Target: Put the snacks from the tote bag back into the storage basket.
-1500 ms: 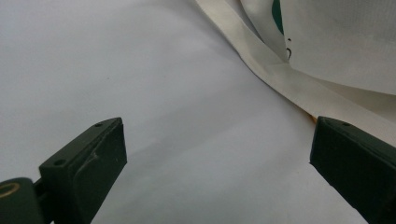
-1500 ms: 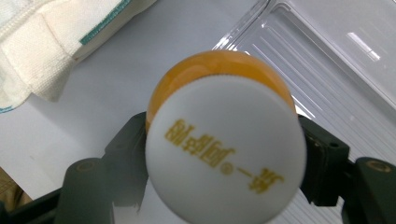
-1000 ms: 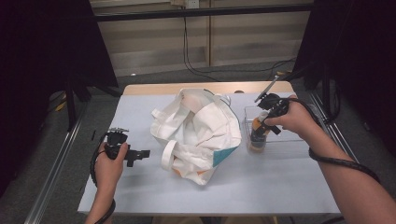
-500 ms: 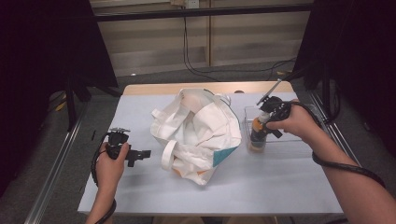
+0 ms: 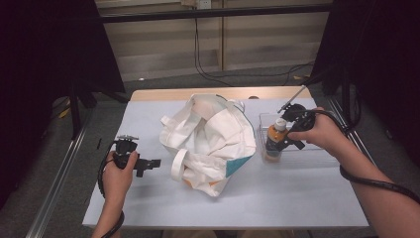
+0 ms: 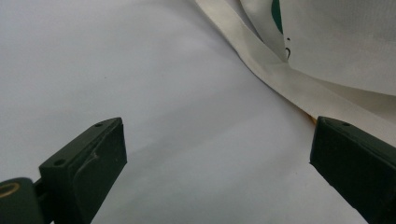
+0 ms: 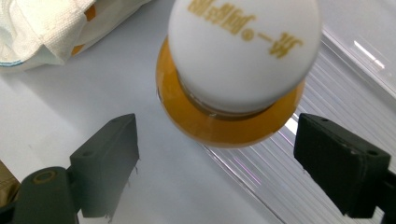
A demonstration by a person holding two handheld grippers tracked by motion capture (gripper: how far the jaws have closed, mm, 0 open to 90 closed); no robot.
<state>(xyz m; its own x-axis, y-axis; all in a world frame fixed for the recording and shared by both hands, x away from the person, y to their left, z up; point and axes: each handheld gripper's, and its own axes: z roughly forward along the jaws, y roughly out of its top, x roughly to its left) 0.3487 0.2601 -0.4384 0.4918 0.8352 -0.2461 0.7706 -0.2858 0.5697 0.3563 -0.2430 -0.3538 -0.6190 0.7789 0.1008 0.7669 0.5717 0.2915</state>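
Right gripper [image 7: 215,154] jaws just spread, clear of orange bottle [image 7: 233,79] in clear tray [image 5: 317,151] near desk's right edge; best lifting straight up to avoid tipping.

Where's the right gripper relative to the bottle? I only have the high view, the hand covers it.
Observer: In the right gripper view the right gripper is above the bottle, looking down on its white cap. The jaws have just been opening and stand apart on either side, pads clear of it.
Operator: Cap label readable?
Observer: Gold characters are printed on the cap, upside down in that view; I can't read them.
Operator: And the left gripper, open or shut?
Observer: Open. In the left gripper view the left gripper has nothing between its jaws, just the white table cover.
Operator: How near is the bag to it?
Observer: The bag lies ahead, its strap running towards the far jaw.
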